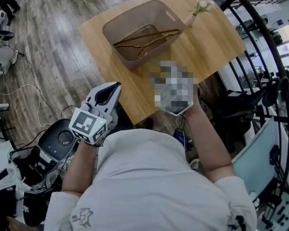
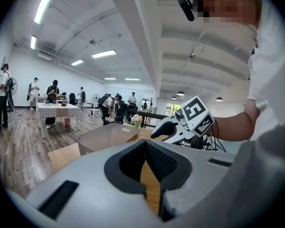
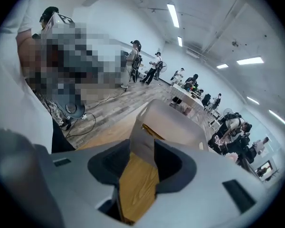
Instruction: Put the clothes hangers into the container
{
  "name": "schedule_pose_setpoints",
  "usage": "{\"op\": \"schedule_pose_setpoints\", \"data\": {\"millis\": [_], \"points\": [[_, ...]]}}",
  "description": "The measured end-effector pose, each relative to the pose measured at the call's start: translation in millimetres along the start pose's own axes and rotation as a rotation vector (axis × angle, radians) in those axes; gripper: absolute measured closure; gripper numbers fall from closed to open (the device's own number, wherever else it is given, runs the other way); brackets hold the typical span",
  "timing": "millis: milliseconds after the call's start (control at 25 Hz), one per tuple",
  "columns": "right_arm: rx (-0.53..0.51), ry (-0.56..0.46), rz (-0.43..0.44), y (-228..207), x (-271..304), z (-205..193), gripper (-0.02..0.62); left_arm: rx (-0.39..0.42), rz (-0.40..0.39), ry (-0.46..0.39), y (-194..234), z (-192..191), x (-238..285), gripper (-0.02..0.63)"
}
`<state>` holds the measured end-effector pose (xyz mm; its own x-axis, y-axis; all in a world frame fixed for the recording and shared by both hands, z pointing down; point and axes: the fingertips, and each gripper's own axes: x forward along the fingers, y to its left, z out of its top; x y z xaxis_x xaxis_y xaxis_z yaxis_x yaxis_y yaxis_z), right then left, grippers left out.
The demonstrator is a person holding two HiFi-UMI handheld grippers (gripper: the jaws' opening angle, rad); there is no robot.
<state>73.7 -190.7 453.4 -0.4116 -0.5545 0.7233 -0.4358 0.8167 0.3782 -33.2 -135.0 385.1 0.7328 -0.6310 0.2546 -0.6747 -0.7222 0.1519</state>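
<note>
Hangers (image 1: 147, 40) lie lengthwise in container (image 1: 130, 18), hooks nearward.

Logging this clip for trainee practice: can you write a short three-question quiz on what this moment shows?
1. True or false: the hangers lie on the table beside the container.
2. What does the left gripper hold? A) a hanger B) nothing, its jaws stand apart C) the container's rim
3. Fill in: seen from the head view, the flowers stand at the container's ____ side.
Key: 1 false, they lie inside the container. 2 B. 3 right.
</note>
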Motion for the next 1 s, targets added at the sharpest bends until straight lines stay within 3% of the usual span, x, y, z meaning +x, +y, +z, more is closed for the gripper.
{"op": "schedule_pose_setpoints", "data": {"millis": [480, 1000], "points": [[0.105, -0.132, 0.002, 31.6, -62.4, -6.3, 0.441, 0.044, 0.008, -0.025, -51.3, 16.1, -11.1, 0.600], [0.173, -0.288, -0.028, 67.7, -109.0, -5.9, 0.583, 0.059, 0.031, -0.008, -84.5, 9.2, -34.6, 0.600]]}}
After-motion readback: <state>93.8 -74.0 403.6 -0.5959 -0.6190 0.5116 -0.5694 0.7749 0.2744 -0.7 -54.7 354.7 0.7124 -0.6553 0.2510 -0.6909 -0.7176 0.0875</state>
